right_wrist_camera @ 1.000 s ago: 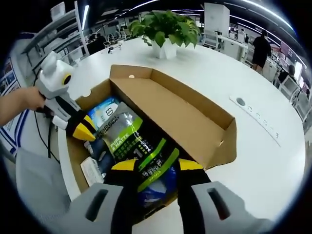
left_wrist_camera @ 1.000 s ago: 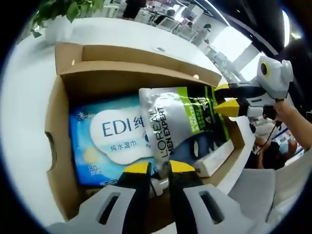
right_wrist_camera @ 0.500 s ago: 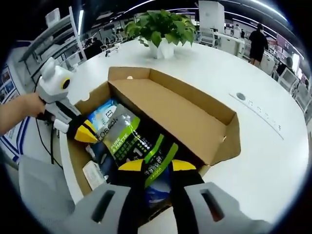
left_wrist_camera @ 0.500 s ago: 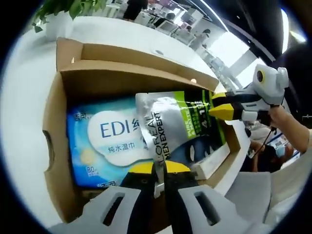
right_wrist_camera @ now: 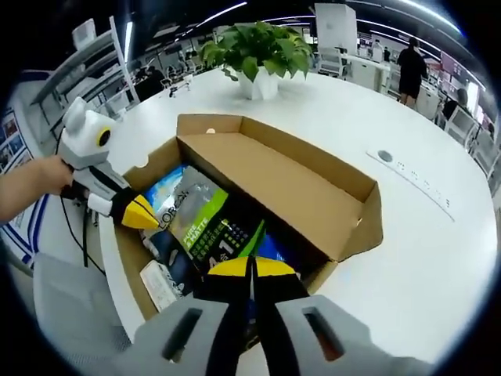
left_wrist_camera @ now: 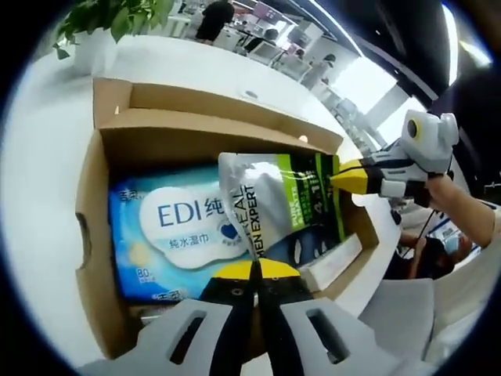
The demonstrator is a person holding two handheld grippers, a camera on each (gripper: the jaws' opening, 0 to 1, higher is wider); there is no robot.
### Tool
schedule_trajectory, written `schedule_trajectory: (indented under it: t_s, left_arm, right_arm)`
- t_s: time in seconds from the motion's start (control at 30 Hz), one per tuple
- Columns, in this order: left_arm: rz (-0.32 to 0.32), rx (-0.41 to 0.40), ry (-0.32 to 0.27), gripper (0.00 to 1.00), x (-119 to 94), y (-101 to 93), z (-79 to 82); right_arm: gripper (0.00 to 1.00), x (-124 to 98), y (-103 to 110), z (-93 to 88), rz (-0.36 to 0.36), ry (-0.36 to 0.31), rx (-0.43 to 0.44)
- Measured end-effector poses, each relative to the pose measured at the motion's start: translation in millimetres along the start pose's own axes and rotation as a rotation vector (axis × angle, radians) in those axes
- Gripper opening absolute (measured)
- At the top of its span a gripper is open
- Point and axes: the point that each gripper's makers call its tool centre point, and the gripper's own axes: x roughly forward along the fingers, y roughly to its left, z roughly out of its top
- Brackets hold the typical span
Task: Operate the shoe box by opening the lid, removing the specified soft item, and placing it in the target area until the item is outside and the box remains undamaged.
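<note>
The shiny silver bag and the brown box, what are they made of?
The silver pouch looks like glossy plastic or foil film: it shines and creases softly. The shoe box looks like plain matte brown cardboard, with thin, folded raw-edged walls.

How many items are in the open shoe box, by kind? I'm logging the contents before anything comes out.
Silver and green pouches: 1, the L'Oreal Men Expert pouch, gripped at opposite ends by both grippers
Blue wet wipes packs: 1, the EDI pack
Small white boxes: 1, at the box's edge
Total: 3 that can be told apart
</note>
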Motion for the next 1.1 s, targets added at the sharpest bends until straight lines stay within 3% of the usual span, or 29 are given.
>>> schedule_trajectory:
  t_s: [0.7, 1.1]
  left_arm:
    - [-0.005, 0.034, -0.068, 0.00, -18.3, -19.0, 20.9]
    - [-0.022, 0.078, -0.084, 0.00, -21.7, -41.7, 34.4]
  right_arm:
    - [0.00, -26.8, -3.5, 18.3, -0.021, -0.095, 0.026]
    - [0.00, -54.1, -13.9, 26.0, -0.037, -0.135, 0.061]
